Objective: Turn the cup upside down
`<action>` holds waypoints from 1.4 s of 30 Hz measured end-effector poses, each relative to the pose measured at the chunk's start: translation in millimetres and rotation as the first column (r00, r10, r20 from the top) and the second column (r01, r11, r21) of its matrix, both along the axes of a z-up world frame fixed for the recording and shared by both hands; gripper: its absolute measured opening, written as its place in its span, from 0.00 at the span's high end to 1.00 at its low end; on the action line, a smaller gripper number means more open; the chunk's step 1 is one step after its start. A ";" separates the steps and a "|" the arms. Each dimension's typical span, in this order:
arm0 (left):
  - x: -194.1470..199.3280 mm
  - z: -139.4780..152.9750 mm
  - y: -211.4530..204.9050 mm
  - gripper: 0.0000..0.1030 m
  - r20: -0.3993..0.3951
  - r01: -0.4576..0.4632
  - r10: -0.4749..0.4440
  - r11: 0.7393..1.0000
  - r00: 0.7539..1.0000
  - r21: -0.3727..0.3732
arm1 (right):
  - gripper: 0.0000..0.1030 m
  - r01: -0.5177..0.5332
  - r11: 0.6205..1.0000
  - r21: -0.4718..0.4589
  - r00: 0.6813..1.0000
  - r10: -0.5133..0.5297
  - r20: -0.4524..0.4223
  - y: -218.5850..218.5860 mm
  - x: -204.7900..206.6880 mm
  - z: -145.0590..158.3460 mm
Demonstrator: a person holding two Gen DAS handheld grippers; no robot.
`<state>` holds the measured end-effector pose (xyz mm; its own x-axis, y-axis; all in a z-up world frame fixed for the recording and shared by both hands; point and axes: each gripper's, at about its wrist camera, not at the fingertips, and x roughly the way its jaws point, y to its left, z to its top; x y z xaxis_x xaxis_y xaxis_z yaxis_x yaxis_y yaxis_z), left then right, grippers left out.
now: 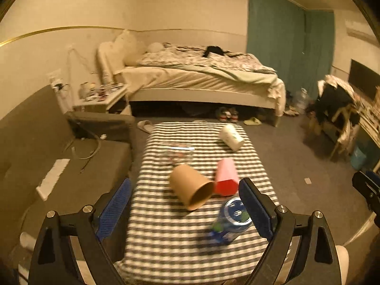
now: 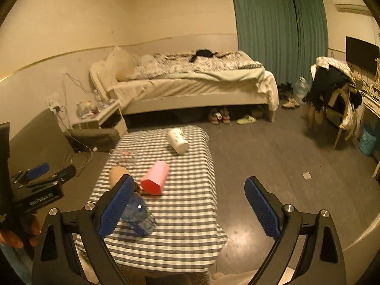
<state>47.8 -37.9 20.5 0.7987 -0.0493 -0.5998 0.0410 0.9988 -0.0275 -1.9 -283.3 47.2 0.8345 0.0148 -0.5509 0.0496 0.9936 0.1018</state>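
Several cups lie on their sides on a grey-and-white striped table (image 1: 166, 232). A brown paper cup (image 1: 190, 188) lies nearest, mouth toward me, with a pink cup (image 1: 226, 178) beside it, a white cup (image 1: 231, 137) at the far right and a clear glass cup (image 1: 179, 153) behind. A clear blue cup (image 1: 231, 220) stands near my left gripper's right finger. My left gripper (image 1: 187, 210) is open and empty above the near table. My right gripper (image 2: 190, 207) is open and empty over the table's right edge; the pink cup (image 2: 155, 178) and white cup (image 2: 178, 140) show there.
A grey sofa (image 1: 59, 166) flanks the table's left side. A bed (image 1: 201, 78) stands behind, with a nightstand (image 1: 104, 97) at its left and shoes beneath. A chair draped in clothes (image 2: 337, 95) and a blue bin (image 2: 368, 142) stand at the right. Grey floor (image 2: 273, 166) lies right of the table.
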 end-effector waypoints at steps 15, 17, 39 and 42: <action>-36.1 -35.3 39.8 0.07 0.004 -0.043 0.043 0.999 0.999 -0.031 | 0.08 -0.064 0.995 -0.072 0.997 0.061 -0.044 44.1 3.6 -62.4; -35.9 -37.6 39.2 0.03 0.006 -0.039 0.040 0.999 0.999 -0.033 | 0.03 -0.073 0.995 -0.075 0.996 0.069 -0.058 48.4 5.9 -67.5; -37.5 -42.9 32.0 0.02 0.016 -0.024 0.024 1.000 1.000 0.002 | 0.00 -0.055 0.995 -0.089 0.996 0.049 -0.071 54.0 8.5 -71.6; -37.4 -43.0 32.0 0.02 0.016 -0.024 0.024 1.000 1.000 0.003 | 0.00 -0.056 0.994 -0.089 0.996 0.050 -0.071 53.9 8.2 -71.8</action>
